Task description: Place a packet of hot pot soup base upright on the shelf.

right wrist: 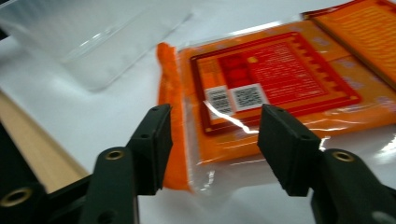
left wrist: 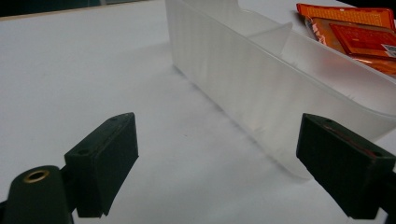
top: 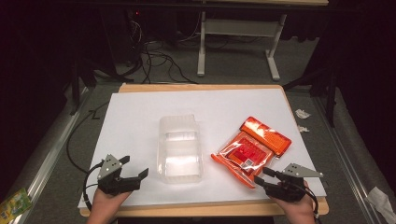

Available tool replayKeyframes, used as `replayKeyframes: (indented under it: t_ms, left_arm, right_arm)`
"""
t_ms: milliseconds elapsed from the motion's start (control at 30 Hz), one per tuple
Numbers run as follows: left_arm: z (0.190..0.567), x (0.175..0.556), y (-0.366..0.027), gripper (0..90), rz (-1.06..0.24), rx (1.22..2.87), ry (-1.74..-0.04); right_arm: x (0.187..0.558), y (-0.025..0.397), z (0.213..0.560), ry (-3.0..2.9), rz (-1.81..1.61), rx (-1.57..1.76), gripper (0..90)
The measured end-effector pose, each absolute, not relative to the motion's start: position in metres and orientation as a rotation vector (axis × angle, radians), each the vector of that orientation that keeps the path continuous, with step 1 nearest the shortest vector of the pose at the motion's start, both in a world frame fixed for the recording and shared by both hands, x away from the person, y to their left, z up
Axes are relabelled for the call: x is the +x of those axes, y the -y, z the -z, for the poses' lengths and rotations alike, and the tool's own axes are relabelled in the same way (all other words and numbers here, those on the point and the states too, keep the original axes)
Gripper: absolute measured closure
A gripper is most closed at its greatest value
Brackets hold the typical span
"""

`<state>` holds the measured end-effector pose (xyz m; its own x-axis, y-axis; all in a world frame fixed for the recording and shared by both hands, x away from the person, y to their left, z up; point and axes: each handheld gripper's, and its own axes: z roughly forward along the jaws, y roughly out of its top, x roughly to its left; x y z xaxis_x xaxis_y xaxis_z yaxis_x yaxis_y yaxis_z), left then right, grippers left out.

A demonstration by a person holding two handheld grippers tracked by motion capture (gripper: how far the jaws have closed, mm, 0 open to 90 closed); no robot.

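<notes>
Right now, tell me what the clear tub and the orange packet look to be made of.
Tub: looks like thin translucent plastic, frosted and faintly ribbed; the table's white shows through its walls, and an inner divider is dimly visible.
Orange packet: seems to be a glossy clear film sleeve around printed orange and red material, perhaps card; the film throws bright glare streaks and its sealed edge extends past the contents.

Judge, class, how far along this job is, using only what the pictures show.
Nothing looks done: the clear container sits empty and the orange packet lies beside it on the white table. In hand: nothing; the left gripper and right gripper are open. Left: apparently any packing.
</notes>
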<state>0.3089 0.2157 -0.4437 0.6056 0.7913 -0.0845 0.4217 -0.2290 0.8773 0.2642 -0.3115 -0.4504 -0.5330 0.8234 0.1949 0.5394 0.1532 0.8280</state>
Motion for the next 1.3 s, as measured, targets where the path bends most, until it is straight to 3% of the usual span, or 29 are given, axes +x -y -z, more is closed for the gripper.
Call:
replayKeyframes:
  t_ms: [867, 1300]
  left_arm:
    - [0.445, 0.311, -0.216, 13.5, -0.472, 1.855, -0.989]
    - [0.446, 0.311, -0.217, 13.5, -0.473, 1.854, -0.997]
  right_arm:
    - [0.344, 0.359, 0.466, -1.851, -1.153, 1.554, 19.1]
    - [0.371, 0.382, 0.461, -1.734, -1.150, 1.623, 17.4]
